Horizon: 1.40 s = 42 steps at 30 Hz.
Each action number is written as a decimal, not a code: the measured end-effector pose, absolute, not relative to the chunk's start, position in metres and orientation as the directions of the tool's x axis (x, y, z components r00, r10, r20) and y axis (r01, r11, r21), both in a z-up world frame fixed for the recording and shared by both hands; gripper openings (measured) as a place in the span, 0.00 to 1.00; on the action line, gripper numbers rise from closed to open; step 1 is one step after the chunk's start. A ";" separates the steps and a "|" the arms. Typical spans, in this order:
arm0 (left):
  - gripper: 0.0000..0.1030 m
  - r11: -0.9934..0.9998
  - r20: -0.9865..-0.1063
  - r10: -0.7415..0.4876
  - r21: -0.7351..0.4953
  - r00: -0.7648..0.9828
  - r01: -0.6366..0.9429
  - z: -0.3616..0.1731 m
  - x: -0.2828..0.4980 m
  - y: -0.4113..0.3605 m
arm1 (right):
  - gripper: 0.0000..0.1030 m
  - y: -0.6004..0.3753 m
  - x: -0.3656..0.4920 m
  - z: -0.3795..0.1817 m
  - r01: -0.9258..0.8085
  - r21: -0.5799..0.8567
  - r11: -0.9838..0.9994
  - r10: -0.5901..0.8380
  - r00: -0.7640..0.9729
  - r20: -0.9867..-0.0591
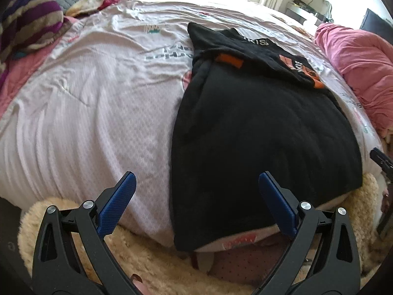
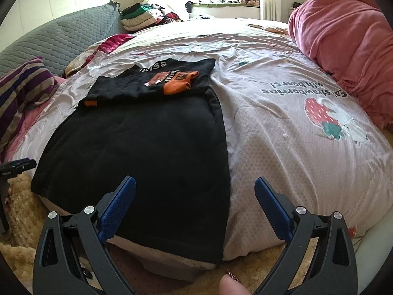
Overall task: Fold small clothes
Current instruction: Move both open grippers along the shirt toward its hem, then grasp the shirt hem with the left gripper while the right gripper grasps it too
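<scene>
A black garment lies flat on the bed, its near hem hanging over the bed's front edge. Its far end is folded back, showing white letters and an orange print. My left gripper hovers open above the garment's near left edge, nothing between its blue pads. My right gripper is open too, over the garment's near right edge, and holds nothing. The left gripper's tip shows at the left edge of the right wrist view; the right gripper's tip shows at the right edge of the left wrist view.
The pale quilt with a strawberry print covers the bed. A pink bundled blanket sits at the right. A striped cushion and grey headboard lie left. Folded clothes are stacked at the back. A fluffy beige rug lies below.
</scene>
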<state>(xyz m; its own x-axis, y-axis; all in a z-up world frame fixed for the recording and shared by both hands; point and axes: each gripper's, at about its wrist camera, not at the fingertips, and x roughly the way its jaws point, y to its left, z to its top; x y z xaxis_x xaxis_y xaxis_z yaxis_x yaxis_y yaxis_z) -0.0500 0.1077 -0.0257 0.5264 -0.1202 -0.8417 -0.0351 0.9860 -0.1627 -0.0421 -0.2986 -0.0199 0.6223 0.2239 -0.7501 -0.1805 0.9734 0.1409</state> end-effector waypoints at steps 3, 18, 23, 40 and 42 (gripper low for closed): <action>0.88 0.977 -0.837 -0.175 -0.213 0.518 -0.013 -0.028 -0.058 0.109 | 0.94 -0.299 -0.044 -0.021 -0.180 0.141 0.974 0.223 0.620 -0.752; 0.49 0.962 -0.865 -0.233 -0.273 0.444 -0.028 -0.054 -0.074 0.115 | 0.94 -0.299 -0.051 -0.030 -0.183 0.134 0.974 0.219 0.601 -0.769; 0.47 0.959 -0.862 -0.251 -0.284 0.441 -0.009 -0.058 -0.071 0.109 | 0.94 -0.300 -0.056 -0.043 -0.192 0.149 0.970 0.233 0.558 -0.796; 0.33 0.958 -0.861 -0.251 -0.285 0.441 -0.012 -0.063 -0.061 0.112 | 0.17 -0.302 -0.058 -0.071 -0.241 0.152 0.959 0.248 0.444 -0.861; 0.33 0.957 -0.861 -0.255 -0.291 0.441 -0.015 -0.063 -0.060 0.113 | 0.08 -0.305 -0.061 -0.066 -0.253 0.153 0.955 0.257 0.453 -0.854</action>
<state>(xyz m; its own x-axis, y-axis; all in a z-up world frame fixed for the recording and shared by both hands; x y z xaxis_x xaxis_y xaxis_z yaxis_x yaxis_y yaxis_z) -0.0599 0.1132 -0.0630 0.4408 -0.2547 -0.8607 -0.0149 0.9567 -0.2907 -0.0608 -0.3051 -0.0656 0.4529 0.2569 -0.8537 -0.2532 0.9552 0.1531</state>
